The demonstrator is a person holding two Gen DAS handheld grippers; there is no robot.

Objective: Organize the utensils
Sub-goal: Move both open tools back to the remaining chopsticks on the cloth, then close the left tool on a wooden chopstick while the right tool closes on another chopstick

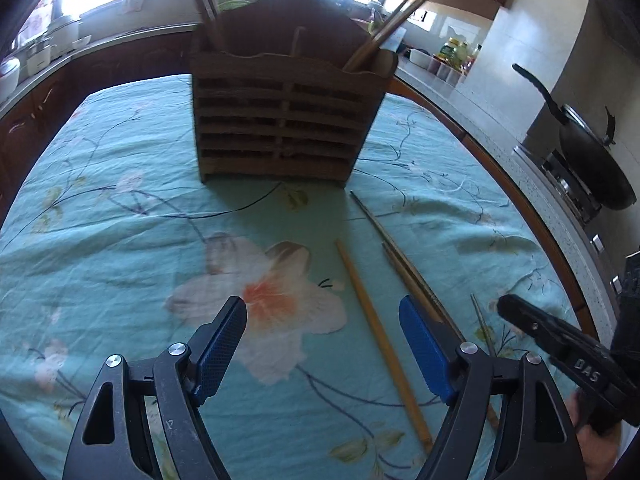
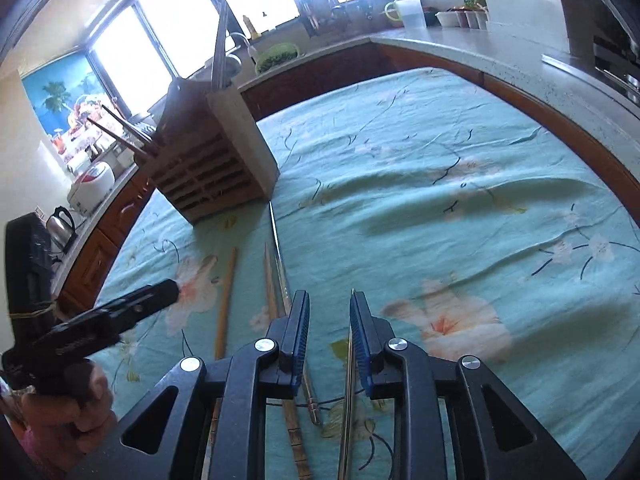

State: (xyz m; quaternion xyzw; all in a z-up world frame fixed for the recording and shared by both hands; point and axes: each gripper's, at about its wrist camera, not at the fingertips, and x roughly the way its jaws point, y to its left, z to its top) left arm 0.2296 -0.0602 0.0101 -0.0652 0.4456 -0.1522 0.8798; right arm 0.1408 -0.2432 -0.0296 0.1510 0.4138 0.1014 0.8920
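Note:
A wooden slatted utensil holder (image 1: 280,120) stands on the table with chopsticks upright in its left and right compartments; it also shows in the right wrist view (image 2: 216,168). Several chopsticks lie loose on the cloth: a light bamboo one (image 1: 380,336) (image 2: 226,300), a dark pair (image 1: 404,264) (image 2: 276,280) and a thin metal one (image 1: 482,324) (image 2: 348,380). My left gripper (image 1: 324,320) is open and empty above the cloth, left of the loose chopsticks. My right gripper (image 2: 329,312) is open, low over the metal chopstick, which runs between its fingers.
The table carries a teal floral tablecloth (image 1: 120,240). Kitchen counters (image 1: 440,88) surround it. A black wok (image 1: 592,160) sits on the stove at the right. A rice cooker (image 2: 92,188) and kettle (image 2: 62,224) stand on the left counter.

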